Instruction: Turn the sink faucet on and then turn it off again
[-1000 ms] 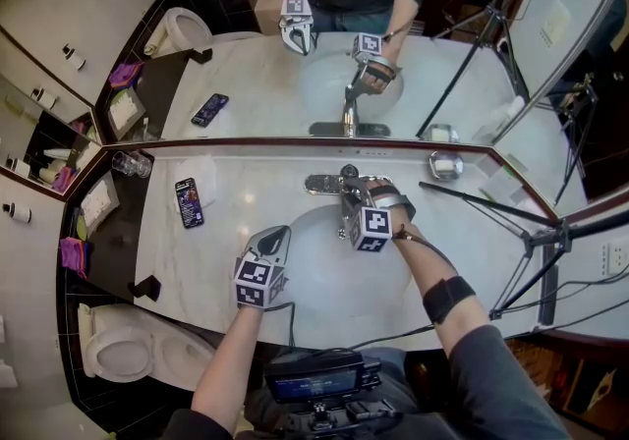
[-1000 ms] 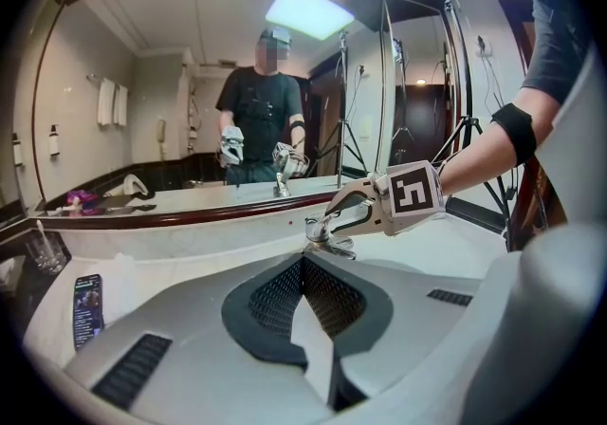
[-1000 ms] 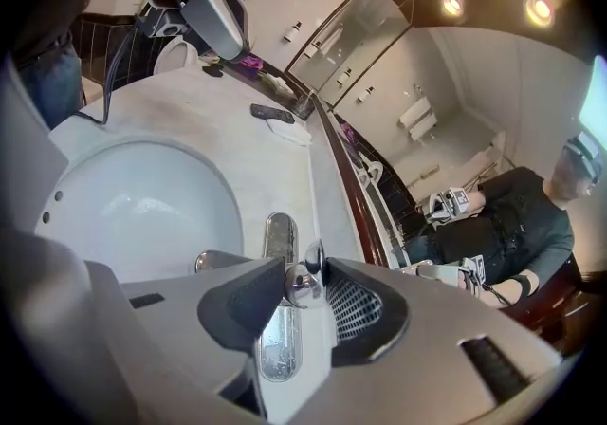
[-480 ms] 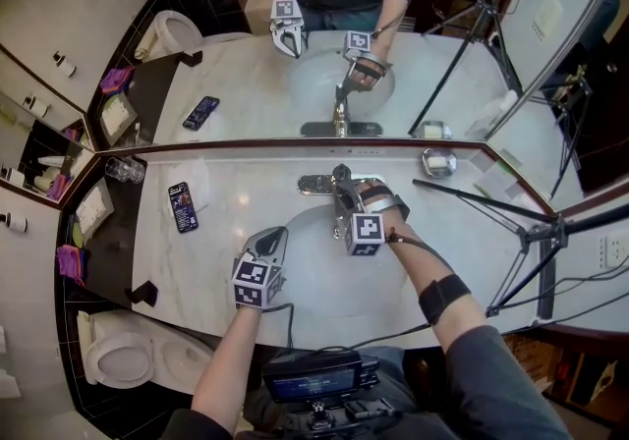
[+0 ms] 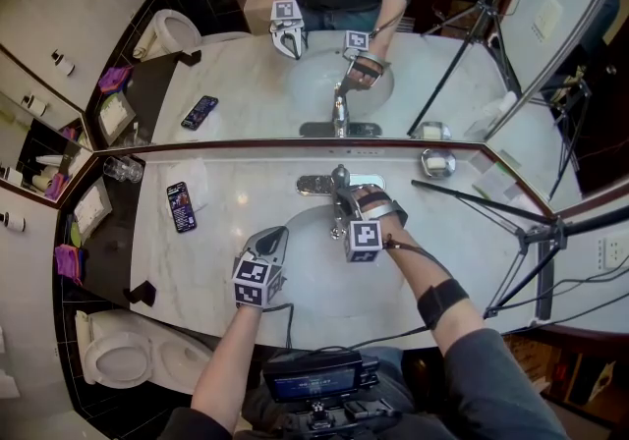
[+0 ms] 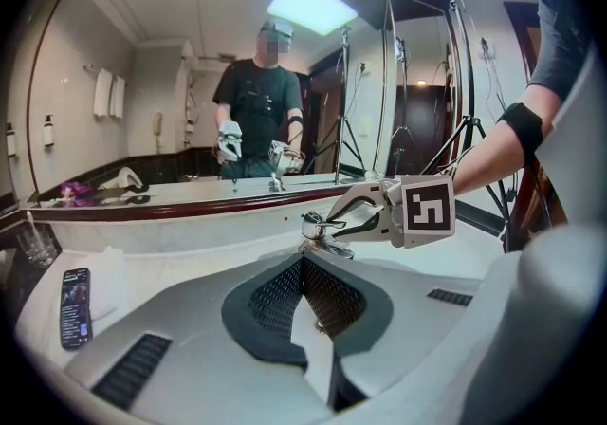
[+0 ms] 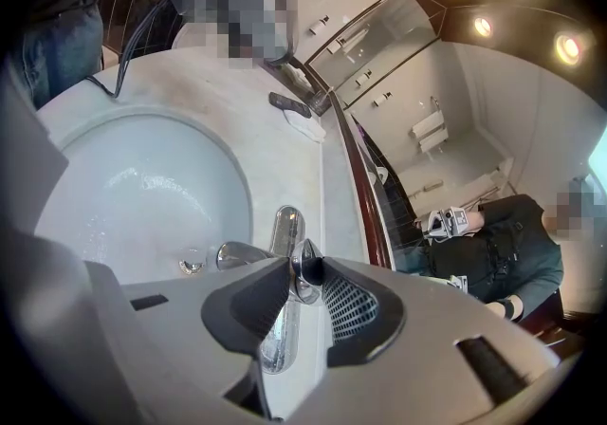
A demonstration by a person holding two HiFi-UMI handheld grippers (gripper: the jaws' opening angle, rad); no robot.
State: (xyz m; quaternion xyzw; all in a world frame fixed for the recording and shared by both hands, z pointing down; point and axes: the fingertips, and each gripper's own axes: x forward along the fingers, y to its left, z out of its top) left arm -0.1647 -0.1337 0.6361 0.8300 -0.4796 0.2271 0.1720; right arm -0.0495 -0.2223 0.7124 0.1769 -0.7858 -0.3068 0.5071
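The chrome faucet (image 5: 337,183) stands at the back rim of the white basin (image 5: 314,276). My right gripper (image 5: 346,196) reaches over the basin, and its jaws have just been closing. They now grip the faucet handle (image 7: 304,264), with both pads against its chrome knob. The spout (image 7: 237,252) points over the drain (image 7: 193,267), and no stream shows beneath it. My left gripper (image 5: 277,233) is shut and empty, hovering over the basin's left rim. In the left gripper view its closed jaws (image 6: 303,267) point toward the faucet (image 6: 318,230) and the right gripper (image 6: 358,212).
A phone (image 5: 181,206) and a glass tumbler (image 5: 126,169) sit on the marble counter at the left. A soap dish (image 5: 437,164) lies right of the faucet. A tripod (image 5: 511,222) leans over the counter's right end. The mirror backs the counter, and a toilet (image 5: 123,355) stands lower left.
The right gripper has shifted slightly toward the faucet and its jaws have narrowed onto the handle. The left gripper has stayed where it was.
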